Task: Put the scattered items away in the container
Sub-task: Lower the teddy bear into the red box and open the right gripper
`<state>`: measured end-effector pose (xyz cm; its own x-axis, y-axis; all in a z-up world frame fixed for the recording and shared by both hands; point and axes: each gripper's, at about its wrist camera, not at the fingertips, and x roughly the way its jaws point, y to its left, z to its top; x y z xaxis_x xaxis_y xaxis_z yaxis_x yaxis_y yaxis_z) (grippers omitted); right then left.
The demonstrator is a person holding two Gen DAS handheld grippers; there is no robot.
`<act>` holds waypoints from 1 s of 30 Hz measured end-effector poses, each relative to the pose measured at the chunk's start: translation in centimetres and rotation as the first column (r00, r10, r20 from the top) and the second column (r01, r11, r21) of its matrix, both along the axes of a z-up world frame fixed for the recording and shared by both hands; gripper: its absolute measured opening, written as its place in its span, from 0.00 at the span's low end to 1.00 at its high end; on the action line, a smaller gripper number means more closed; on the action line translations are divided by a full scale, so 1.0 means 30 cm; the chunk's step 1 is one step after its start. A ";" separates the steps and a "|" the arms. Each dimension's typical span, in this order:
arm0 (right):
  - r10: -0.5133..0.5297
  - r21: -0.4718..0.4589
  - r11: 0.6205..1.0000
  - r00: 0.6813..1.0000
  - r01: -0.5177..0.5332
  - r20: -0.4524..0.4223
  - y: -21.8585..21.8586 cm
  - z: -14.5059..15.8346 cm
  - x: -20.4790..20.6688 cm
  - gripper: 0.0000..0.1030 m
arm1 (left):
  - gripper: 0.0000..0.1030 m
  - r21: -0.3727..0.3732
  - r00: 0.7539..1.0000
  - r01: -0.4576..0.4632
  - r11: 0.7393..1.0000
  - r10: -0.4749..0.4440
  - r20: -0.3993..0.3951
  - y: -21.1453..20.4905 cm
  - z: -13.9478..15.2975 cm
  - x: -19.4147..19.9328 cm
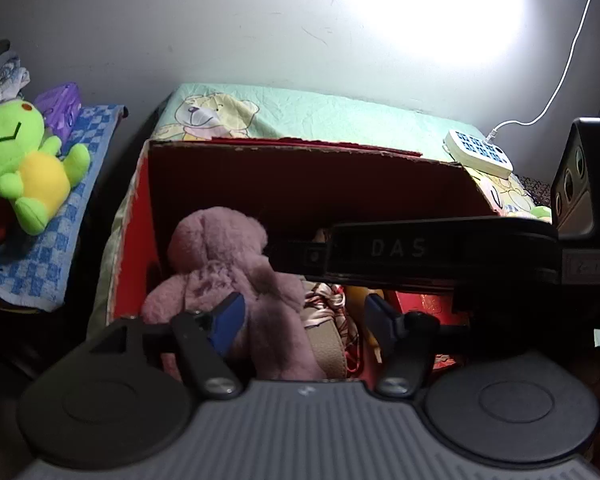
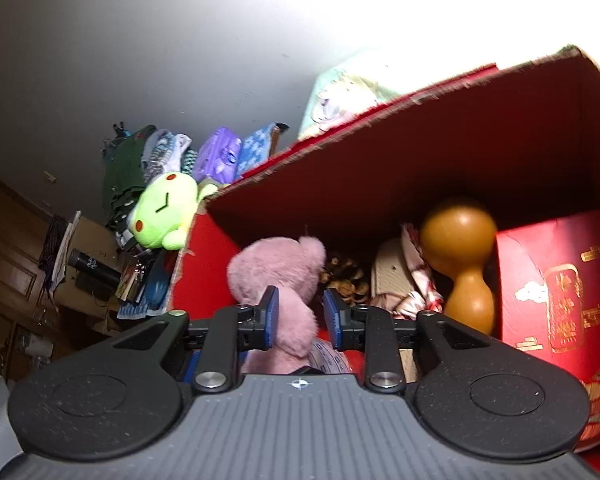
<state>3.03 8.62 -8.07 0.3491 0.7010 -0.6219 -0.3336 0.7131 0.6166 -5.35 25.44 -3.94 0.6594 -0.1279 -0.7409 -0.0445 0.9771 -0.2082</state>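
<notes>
Both grippers [image 1: 302, 316] [image 2: 301, 316] gape over red box [image 2: 440, 152] holding pink plush [image 2: 276, 276], gourd [image 2: 460, 256]

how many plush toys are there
2: a pink plush inside the red box, a green plush outside on the blue towel. Others may be buried.

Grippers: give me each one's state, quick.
Left gripper: open, holding nothing, over the red box.
Right gripper: around the pink plush; whether it grips it cannot be told.
</notes>
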 end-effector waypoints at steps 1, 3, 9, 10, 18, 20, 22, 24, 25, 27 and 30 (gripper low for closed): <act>-0.004 -0.012 1.000 1.000 0.004 0.000 0.002 -0.001 -0.002 0.24 | 0.67 0.007 1.000 0.002 1.000 -0.002 -0.005 -0.005 -0.001 0.002; -0.003 -0.023 1.000 1.000 0.003 0.004 0.008 -0.001 -0.006 0.23 | 0.67 0.017 1.000 0.008 1.000 -0.007 -0.017 -0.014 -0.005 0.004; 0.010 -0.048 0.999 1.000 -0.010 0.009 0.021 -0.013 -0.003 0.23 | 0.68 0.047 0.999 0.006 0.999 -0.004 -0.035 -0.027 -0.009 -0.002; 0.011 -0.050 0.999 1.000 -0.011 0.007 0.020 -0.015 -0.003 0.23 | 0.68 0.052 0.999 0.004 0.999 -0.002 -0.040 -0.028 -0.008 -0.002; -0.015 -0.059 0.998 1.000 0.015 0.007 -0.005 -0.003 -0.013 0.25 | 0.75 0.118 0.997 -0.028 0.993 0.036 -0.069 -0.042 0.001 -0.005; -0.025 -0.071 0.997 1.000 0.026 0.017 -0.014 0.003 -0.019 0.25 | 0.78 0.139 0.996 -0.041 0.989 0.052 -0.076 -0.045 0.006 -0.003; -0.030 -0.077 0.997 0.999 0.032 0.021 -0.021 0.008 -0.027 0.25 | 0.79 0.162 0.994 -0.053 0.985 0.068 -0.088 -0.051 0.011 -0.002; -0.039 -0.086 0.995 0.999 0.042 0.031 -0.030 0.015 -0.037 0.25 | 0.81 0.190 0.992 -0.060 0.980 0.080 -0.099 -0.062 0.013 -0.003; -0.044 -0.090 0.995 0.998 0.047 0.039 -0.036 0.019 -0.042 0.25 | 0.83 0.201 0.991 -0.062 0.978 0.084 -0.102 -0.068 0.013 -0.006; -0.064 -0.104 0.992 0.996 0.069 0.057 -0.049 0.029 -0.056 0.25 | 0.86 0.211 0.990 -0.067 0.975 0.091 -0.107 -0.075 0.013 -0.011; -0.095 -0.104 0.990 0.994 0.101 0.060 -0.072 0.037 -0.067 0.25 | 0.86 0.211 0.988 -0.074 0.975 0.100 -0.116 -0.080 0.017 -0.020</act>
